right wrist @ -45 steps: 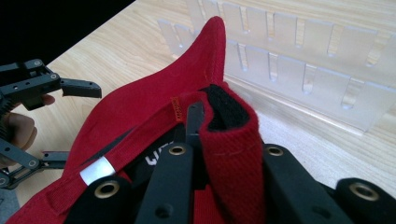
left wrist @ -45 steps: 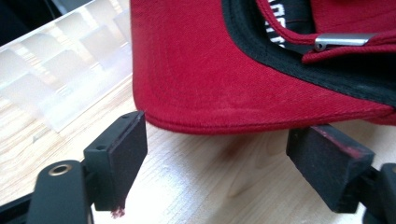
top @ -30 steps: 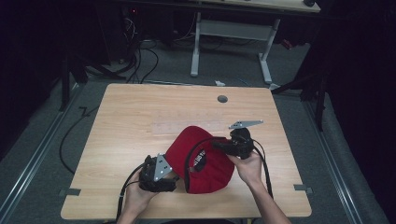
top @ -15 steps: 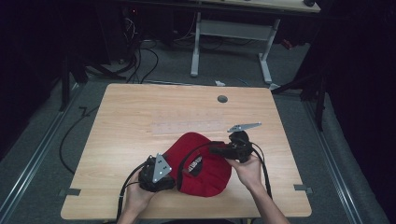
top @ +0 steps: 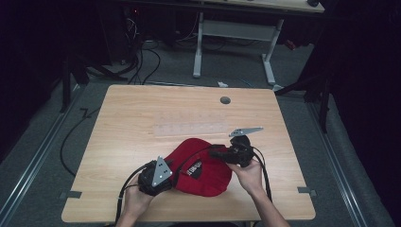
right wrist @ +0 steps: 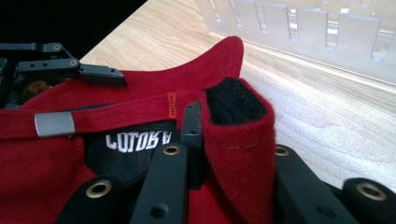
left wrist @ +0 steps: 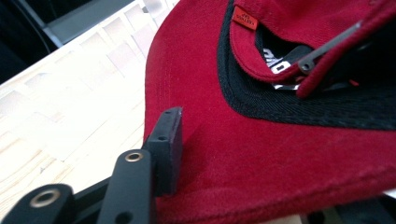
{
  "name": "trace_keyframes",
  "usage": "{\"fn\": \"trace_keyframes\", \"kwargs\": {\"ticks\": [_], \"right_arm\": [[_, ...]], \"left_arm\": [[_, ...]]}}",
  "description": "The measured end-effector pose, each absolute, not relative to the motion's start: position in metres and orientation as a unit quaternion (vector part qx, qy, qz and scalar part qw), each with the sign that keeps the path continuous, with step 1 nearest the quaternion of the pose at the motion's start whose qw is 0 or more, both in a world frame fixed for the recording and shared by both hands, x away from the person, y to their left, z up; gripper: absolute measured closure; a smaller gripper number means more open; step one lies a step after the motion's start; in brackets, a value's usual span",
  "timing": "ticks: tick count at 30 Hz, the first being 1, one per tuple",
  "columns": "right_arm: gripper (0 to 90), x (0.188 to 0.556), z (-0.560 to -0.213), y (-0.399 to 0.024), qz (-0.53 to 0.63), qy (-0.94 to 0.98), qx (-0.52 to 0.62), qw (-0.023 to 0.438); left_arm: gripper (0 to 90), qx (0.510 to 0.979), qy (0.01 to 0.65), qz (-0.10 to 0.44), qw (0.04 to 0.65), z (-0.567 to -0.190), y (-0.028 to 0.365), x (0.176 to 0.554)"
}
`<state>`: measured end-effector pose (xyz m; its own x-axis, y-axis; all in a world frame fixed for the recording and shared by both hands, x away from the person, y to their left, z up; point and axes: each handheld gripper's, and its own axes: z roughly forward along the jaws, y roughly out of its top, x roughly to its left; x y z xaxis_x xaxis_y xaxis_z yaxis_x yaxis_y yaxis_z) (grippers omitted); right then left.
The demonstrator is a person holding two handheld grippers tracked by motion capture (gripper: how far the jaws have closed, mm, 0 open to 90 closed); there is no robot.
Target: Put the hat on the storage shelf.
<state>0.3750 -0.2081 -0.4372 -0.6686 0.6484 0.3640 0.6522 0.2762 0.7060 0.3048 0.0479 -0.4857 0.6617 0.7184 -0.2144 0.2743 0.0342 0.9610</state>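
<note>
A red cap lies upside down near the table's front edge, showing its black lining and white lettering. My left gripper is shut on the cap's brim. One finger presses on top of the brim, and the other finger is hidden beneath it. My right gripper is shut on the crown's back rim, next to the strap and its metal buckle. The fabric there folds over between the jaws. The left gripper also appears far off in the right gripper view.
A clear slotted strip lies flat across the middle of the wooden table. A round cable hole sits near the far edge. Beyond the table are desk legs and floor cables.
The cap has come down and flattened toward the table's front, and its crown no longer stands up. Both grippers moved slightly toward the person while keeping hold.
</note>
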Motion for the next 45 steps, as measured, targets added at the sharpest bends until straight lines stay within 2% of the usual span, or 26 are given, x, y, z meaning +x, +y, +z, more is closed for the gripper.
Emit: {"fn": "trace_keyframes", "kwargs": {"ticks": [8, 11, 13, 16, 20, 23, 27, 33, 45], "right_arm": [[73.0, 0.377, -0.440, -0.207, -0.436, -0.801, -0.410, -0.008], [68.4, 0.378, -0.440, -0.208, -0.440, -0.796, -0.415, -0.012], [67.7, 0.379, -0.440, -0.208, -0.445, -0.791, -0.419, -0.014], [66.5, 0.380, -0.439, -0.211, -0.453, -0.783, -0.425, -0.011], [57.4, 0.382, -0.437, -0.217, -0.465, -0.770, -0.437, -0.019], [51.4, 0.382, -0.433, -0.226, -0.475, -0.754, -0.451, -0.058], [46.8, 0.378, -0.425, -0.243, -0.499, -0.724, -0.466, -0.098], [41.6, 0.373, -0.424, -0.258, -0.499, -0.715, -0.473, -0.126], [37.5, 0.375, -0.481, -0.261, -0.422, -0.742, -0.501, -0.145]], "left_arm": [[62.0, 0.674, 0.383, 0.133, 0.617, -0.480, 0.049, 0.307], [67.3, 0.681, 0.372, 0.124, 0.619, -0.477, 0.048, 0.305], [76.6, 0.680, 0.368, 0.109, 0.625, -0.474, 0.049, 0.304], [78.6, 0.686, 0.361, 0.107, 0.623, -0.470, 0.050, 0.303], [81.7, 0.698, 0.351, 0.105, 0.615, -0.470, 0.047, 0.300], [84.2, 0.701, 0.350, 0.103, 0.612, -0.470, 0.048, 0.298], [85.4, 0.694, 0.362, 0.106, 0.613, -0.468, 0.054, 0.301], [85.3, 0.671, 0.373, 0.101, 0.632, -0.460, 0.063, 0.303], [85.0, 0.620, 0.418, 0.086, 0.658, -0.456, 0.088, 0.317]]}}
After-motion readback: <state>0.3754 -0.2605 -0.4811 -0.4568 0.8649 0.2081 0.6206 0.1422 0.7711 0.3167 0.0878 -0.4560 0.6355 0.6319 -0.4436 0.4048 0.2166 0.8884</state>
